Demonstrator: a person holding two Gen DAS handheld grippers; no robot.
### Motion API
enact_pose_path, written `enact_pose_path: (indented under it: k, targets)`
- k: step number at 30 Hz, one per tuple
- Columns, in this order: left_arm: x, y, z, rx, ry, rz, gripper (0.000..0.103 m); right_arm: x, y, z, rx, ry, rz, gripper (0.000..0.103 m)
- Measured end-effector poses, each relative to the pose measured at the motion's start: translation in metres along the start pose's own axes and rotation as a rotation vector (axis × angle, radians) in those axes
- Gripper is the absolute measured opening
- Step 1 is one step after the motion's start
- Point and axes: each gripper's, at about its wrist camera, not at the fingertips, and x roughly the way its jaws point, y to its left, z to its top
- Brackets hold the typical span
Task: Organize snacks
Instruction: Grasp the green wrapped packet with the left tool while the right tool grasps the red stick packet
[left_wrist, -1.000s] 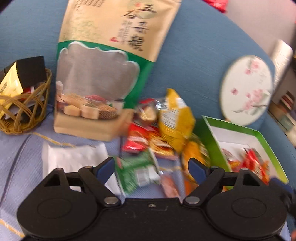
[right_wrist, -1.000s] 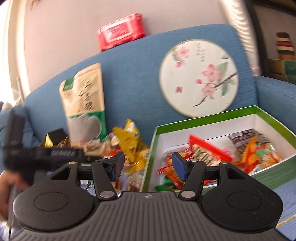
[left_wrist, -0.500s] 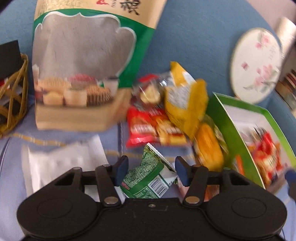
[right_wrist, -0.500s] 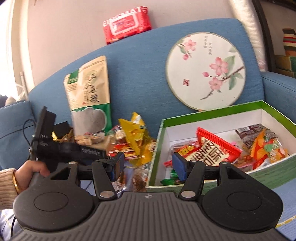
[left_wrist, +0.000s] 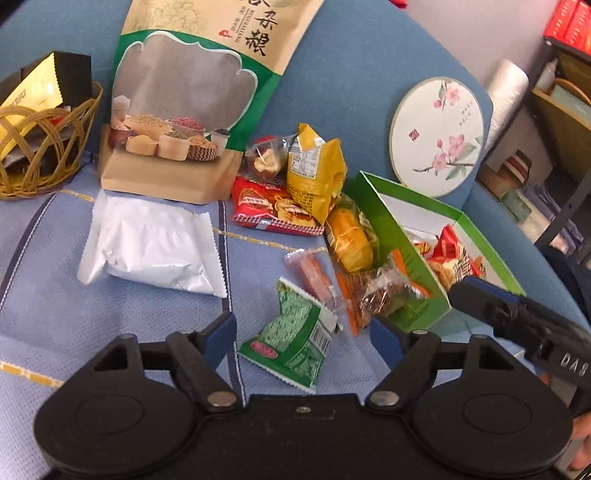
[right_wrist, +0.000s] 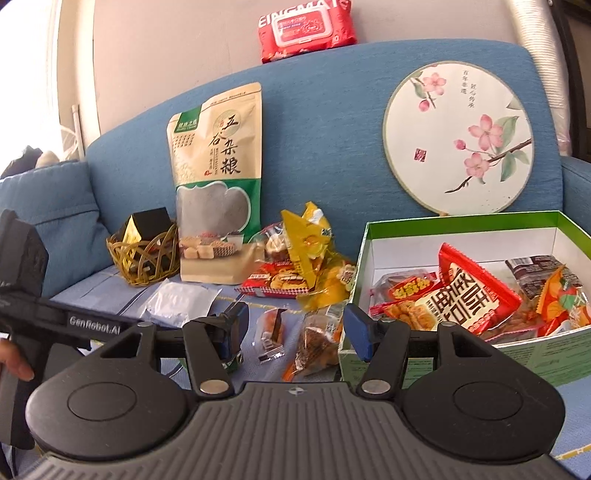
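Note:
A small green snack packet (left_wrist: 295, 339) lies on the light blue cushion between the fingers of my left gripper (left_wrist: 303, 330). The jaws are opening and the pads stand clear of the packet on both sides. Beyond it lie a clear-wrapped orange snack (left_wrist: 314, 277), a brown wrapped snack (left_wrist: 380, 295), and yellow (left_wrist: 314, 173), red (left_wrist: 269, 206) and orange (left_wrist: 347, 240) packets. A green box (left_wrist: 402, 258) to the right holds several snack packets. My right gripper (right_wrist: 295, 325) hovers open beside the box's (right_wrist: 461, 221) near-left corner, with nothing held.
A large grain pouch (left_wrist: 192, 92) leans on the blue sofa back, a silver pouch (left_wrist: 155, 243) lies before it, and a wicker basket (left_wrist: 40, 155) stands at far left. A round flowered fan (right_wrist: 458, 140) leans behind the box. Red wet wipes (right_wrist: 306, 29) sit on the sofa back.
Half a second ago the left jaws had narrowed around the green packet; now they stand wide again and the packet lies flat between them. The left gripper has drawn back. The right gripper has barely shifted.

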Motion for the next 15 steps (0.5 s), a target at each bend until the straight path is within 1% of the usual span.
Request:
enact_pose_path:
  k: [3, 5, 6, 7, 8, 9, 10, 12, 15]
  targets:
    - [0.011, -0.006, -0.004, 0.037, 0.014, 0.026, 0.103, 0.004, 0.003, -0.003, -0.008, 0.017, 0.000, 0.094]
    - [0.017, -0.010, -0.006, 0.093, 0.017, 0.063, 0.102, 0.006, 0.004, -0.004, -0.014, 0.031, 0.006, 0.092]
    - [0.020, -0.011, -0.007, 0.125, 0.027, 0.082, 0.073, 0.007, 0.005, -0.005, -0.019, 0.038, 0.010, 0.088]
    - [0.020, -0.011, -0.008, 0.143, 0.033, 0.085, 0.071, 0.008, 0.007, -0.006, -0.023, 0.047, 0.015, 0.083]
    - [0.018, -0.010, -0.007, 0.136, 0.036, 0.085, 0.071, 0.009, 0.008, -0.006, -0.026, 0.056, 0.021, 0.080]
    - [0.017, -0.008, -0.006, 0.120, 0.041, 0.086, 0.065, 0.011, 0.009, -0.007, -0.028, 0.065, 0.027, 0.074]
    - [0.014, -0.005, -0.005, 0.103, 0.039, 0.087, 0.064, 0.013, 0.011, -0.007, -0.025, 0.075, 0.029, 0.070]
    - [0.007, 0.001, -0.004, 0.058, 0.033, 0.109, 0.064, 0.021, 0.016, -0.005, -0.024, 0.103, 0.025, 0.067]
    - [-0.001, 0.008, 0.000, 0.040, 0.008, 0.149, 0.065, 0.038, 0.026, 0.000, -0.046, 0.146, 0.045, 0.067]
